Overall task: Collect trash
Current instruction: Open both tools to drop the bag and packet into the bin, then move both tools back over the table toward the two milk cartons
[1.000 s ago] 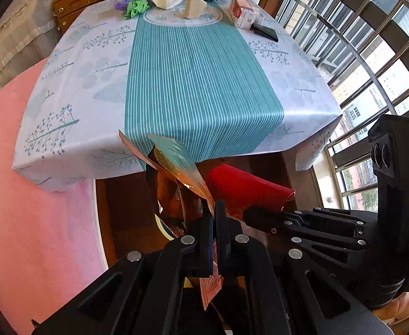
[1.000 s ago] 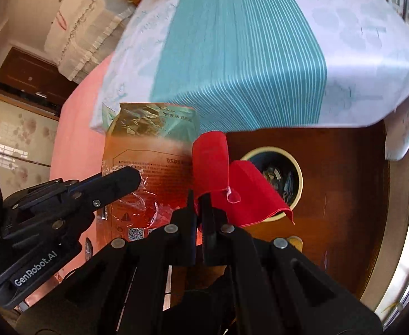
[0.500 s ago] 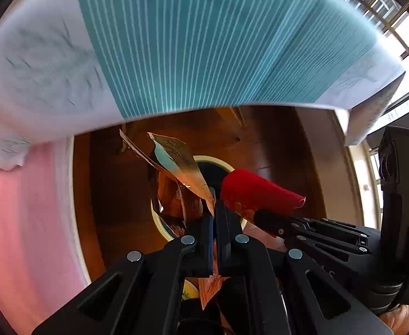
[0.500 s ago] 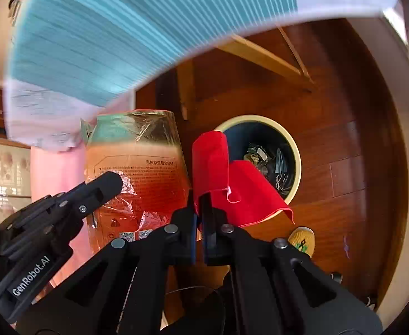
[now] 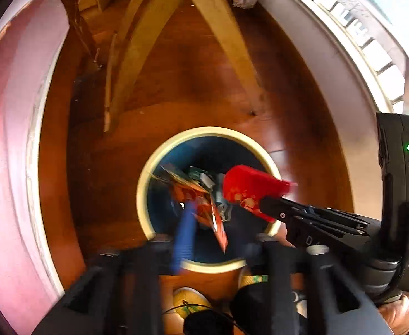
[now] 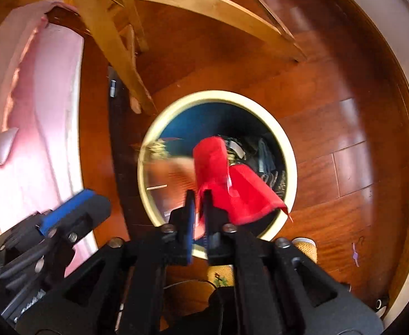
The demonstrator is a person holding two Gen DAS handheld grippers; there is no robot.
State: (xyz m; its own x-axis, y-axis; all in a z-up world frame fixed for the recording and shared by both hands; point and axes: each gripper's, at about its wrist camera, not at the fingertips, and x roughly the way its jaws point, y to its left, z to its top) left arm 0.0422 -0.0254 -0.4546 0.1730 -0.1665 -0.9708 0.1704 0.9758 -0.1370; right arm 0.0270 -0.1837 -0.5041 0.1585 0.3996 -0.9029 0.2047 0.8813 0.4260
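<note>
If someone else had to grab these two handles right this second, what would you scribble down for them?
Left gripper: jaws have just been opening; the orange snack bag hangs loose between them, over the bin.
Right gripper: jaws have just been opening too; the red paper is between them, over the bin's mouth, not yet fallen.
Done: both pieces brought down from the table to the bin, which already has trash in it.
Left: let both drop in fully, then go back for whatever trash remains.
</note>
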